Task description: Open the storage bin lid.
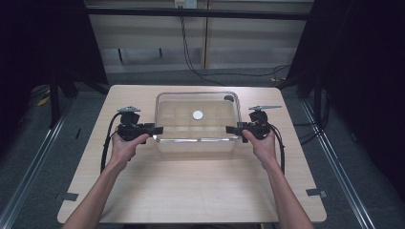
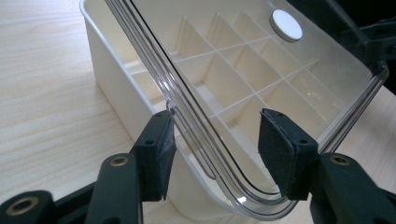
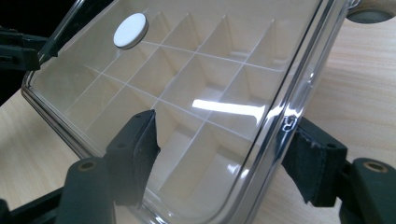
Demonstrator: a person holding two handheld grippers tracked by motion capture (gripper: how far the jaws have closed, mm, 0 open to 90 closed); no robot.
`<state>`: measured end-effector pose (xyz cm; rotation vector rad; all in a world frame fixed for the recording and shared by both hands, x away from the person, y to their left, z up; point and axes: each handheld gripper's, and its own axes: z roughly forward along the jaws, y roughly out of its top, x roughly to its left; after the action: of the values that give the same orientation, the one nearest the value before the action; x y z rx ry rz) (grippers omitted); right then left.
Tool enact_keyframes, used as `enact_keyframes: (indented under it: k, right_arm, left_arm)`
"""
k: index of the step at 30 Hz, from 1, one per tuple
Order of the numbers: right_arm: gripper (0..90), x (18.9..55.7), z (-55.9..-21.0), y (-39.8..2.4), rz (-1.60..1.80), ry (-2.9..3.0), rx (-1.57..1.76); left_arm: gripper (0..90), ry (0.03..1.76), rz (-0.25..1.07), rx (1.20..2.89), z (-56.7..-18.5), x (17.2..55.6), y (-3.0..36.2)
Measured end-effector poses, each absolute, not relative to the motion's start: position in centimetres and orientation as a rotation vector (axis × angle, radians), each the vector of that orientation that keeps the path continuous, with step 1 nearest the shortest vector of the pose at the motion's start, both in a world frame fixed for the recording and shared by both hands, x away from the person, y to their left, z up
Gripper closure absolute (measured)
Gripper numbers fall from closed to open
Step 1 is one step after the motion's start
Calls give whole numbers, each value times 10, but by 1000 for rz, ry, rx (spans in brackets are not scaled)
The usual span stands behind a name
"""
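A clear plastic lid (image 1: 197, 125) with rounded corners sits on a white plastic box (image 1: 196, 143) in the middle of the high view, a bit above the middle of the light wooden table (image 1: 191, 191). Inside the box, thin white walls cut it into many small square rooms. A small round white knob (image 1: 197, 115) sits on top of the lid, near its middle.

The left gripper (image 1: 155, 130) comes in from the left side of the picture, and the person's left hand (image 1: 125, 145) holds it. Its black jaws reach around the lid's near left corner. In the left gripper view one pad (image 2: 164, 154) touches the lid's rim, and the other pad (image 2: 280, 149) stands just off the clear top, so the lid is between the jaws but not squeezed.

The right gripper (image 1: 231, 129) comes in from the right side, held by the right hand (image 1: 261, 145). Its jaws reach around the lid's near right corner. In the right gripper view one pad (image 3: 140, 149) lies at the clear top and the other pad (image 3: 306, 158) at the outer rim. I cannot tell if they pinch it.
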<state>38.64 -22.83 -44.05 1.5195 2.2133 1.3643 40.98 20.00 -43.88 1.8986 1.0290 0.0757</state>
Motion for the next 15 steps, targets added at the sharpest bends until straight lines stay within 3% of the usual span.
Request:
enact_keyframes:
  k: [15]
  right_arm:
    - [387, 381, -432, -231, 1423, 2186, 1515]
  left_arm:
    - [507, 1011, 99, 1896, -437, 407, 199]
